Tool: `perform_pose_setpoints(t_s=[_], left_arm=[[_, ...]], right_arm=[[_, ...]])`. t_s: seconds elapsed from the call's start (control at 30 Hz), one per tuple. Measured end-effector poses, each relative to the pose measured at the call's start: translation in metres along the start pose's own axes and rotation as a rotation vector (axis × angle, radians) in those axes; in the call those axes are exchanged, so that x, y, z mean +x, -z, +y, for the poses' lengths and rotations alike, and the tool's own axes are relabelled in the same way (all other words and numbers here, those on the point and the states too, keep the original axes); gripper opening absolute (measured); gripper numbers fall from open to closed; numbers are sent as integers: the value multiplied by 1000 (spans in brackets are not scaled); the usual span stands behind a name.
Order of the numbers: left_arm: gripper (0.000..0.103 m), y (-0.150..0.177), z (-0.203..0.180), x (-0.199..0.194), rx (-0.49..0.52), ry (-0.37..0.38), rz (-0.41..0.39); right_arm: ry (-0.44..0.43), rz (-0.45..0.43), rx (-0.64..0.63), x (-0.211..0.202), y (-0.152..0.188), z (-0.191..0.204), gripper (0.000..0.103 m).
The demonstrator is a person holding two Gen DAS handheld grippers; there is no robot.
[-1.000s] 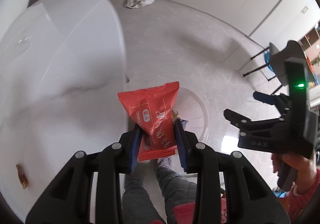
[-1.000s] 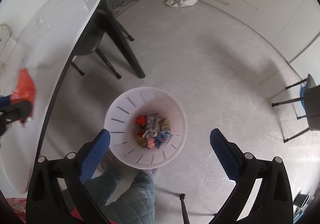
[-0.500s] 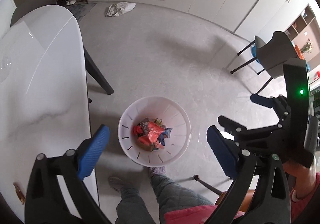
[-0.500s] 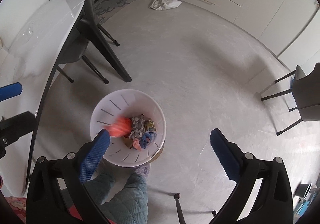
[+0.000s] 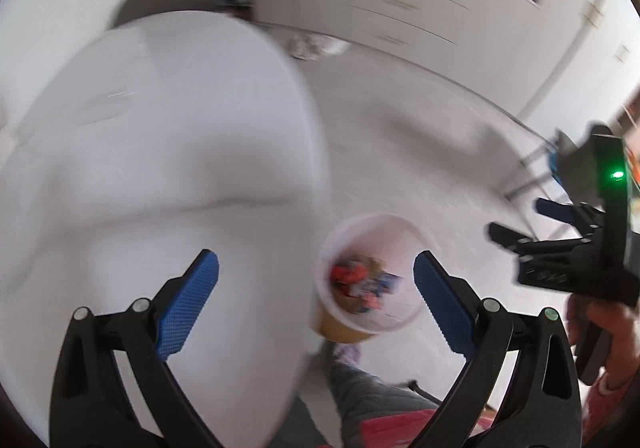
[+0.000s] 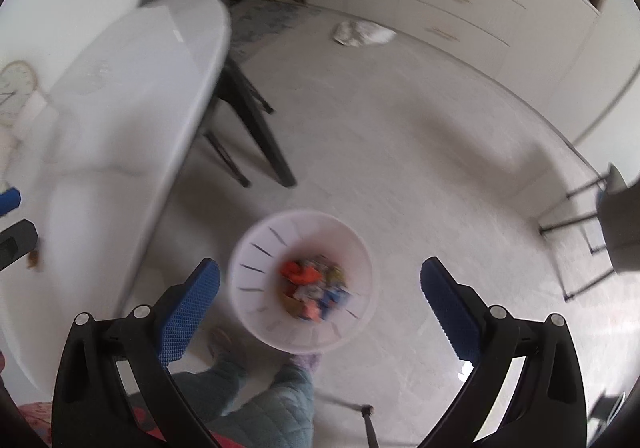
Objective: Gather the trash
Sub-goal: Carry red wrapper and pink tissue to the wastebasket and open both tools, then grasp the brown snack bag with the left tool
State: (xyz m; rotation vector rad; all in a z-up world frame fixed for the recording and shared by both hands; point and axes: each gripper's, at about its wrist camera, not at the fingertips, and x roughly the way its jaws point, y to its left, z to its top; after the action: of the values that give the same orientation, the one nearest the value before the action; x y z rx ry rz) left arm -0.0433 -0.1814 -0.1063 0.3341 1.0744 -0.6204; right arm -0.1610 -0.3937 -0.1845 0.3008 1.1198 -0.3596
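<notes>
A white slotted trash basket (image 6: pixel 256 248) stands on the floor beside the table, with several crumpled wrappers (image 6: pixel 312 282) in it, red ones among them. It also shows in the left wrist view (image 5: pixel 404 318), blurred. My left gripper (image 5: pixel 314 298) is open and empty, high over the table edge and the basket. My right gripper (image 6: pixel 320 306) is open and empty above the basket; it shows from the side in the left wrist view (image 5: pixel 560 232). A small brown scrap (image 6: pixel 34 260) lies on the white table (image 6: pixel 120 108).
The table's dark legs (image 6: pixel 260 136) stand left of the basket. A crumpled white bag (image 6: pixel 360 33) lies on the floor by the cabinets. A chair (image 6: pixel 616 208) stands at the right. The person's legs (image 6: pixel 272 392) are below the grippers.
My left gripper opened and let the red packet fall into the basket. It has since swung left, back over the table. The right gripper stayed open over the basket.
</notes>
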Motion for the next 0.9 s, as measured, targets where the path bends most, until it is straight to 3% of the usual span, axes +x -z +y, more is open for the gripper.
perform_pose_setpoints(t_s=[0.23,0.43,0.6,0.9], left_arm=[[94,50,134,-24,-220,-215,0],[94,99,226,-7,-387,-262,54],[81,120,263,19,-453,-202,93],[76,121,272,50,-453,-171,133]], right_arm=[[-97,-42,-153,-7,-35,94,100],[-164,-35,-250,-5,-44,171,100],[-189,-21,-322,-6,-43,219,100],[-197,5,-392,-9,-34,258,100]])
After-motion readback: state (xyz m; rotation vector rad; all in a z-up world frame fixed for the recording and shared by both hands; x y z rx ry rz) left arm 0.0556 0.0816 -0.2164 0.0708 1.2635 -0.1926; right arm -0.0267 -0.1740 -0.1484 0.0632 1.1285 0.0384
